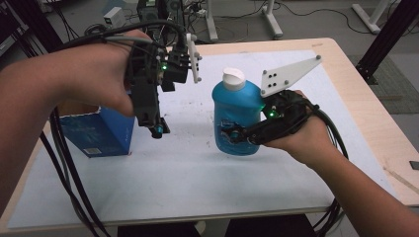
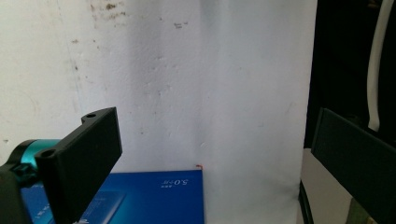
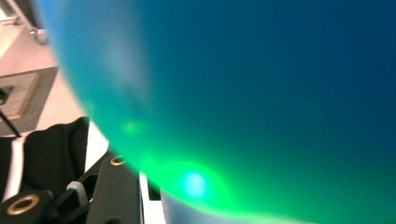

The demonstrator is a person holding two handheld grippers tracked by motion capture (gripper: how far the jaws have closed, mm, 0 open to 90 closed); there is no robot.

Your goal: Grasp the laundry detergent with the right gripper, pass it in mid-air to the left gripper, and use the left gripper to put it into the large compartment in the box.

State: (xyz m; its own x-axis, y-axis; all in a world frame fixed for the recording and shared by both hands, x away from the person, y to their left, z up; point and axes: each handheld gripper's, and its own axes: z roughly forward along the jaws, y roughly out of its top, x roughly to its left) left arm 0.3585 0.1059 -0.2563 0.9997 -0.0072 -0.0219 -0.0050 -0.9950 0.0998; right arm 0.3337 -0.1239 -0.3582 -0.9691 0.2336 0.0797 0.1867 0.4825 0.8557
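**Two grippers up, one blue bottle held off to the right**

Two hand-held grippers are over the table [image 1: 346,64], which carries a white mat [image 1: 188,177] with a few dark specks on it. On the person's right side, the right gripper [image 1: 237,134] comes in sideways and is clamped around the lower body of a blue bottle [image 1: 236,106]. The bottle stands upright with its white cap [image 1: 233,78] on top, and I can't tell from where I stand whether its base rests on the mat or hangs just above it. Seen from the right gripper view, the blue bottle wall sits right against the lens, washed with green light from the gripper's lamp, with one black jaw pressed beside it at the lower left. A grey three-cornered plate [image 1: 289,74] sticks up above that hand.

The left gripper [image 1: 157,129] is held higher, to the left of the bottle and well apart from it, pointing down at the mat. Its jaws stand wide apart with nothing between them; in the left gripper view the white mat shows in the gap.

A dark blue box [image 1: 101,132] with white lettering sits on the mat near the left edge of the table, below and just left of the left gripper. Black cables [image 1: 64,168] trail off the near left edge.
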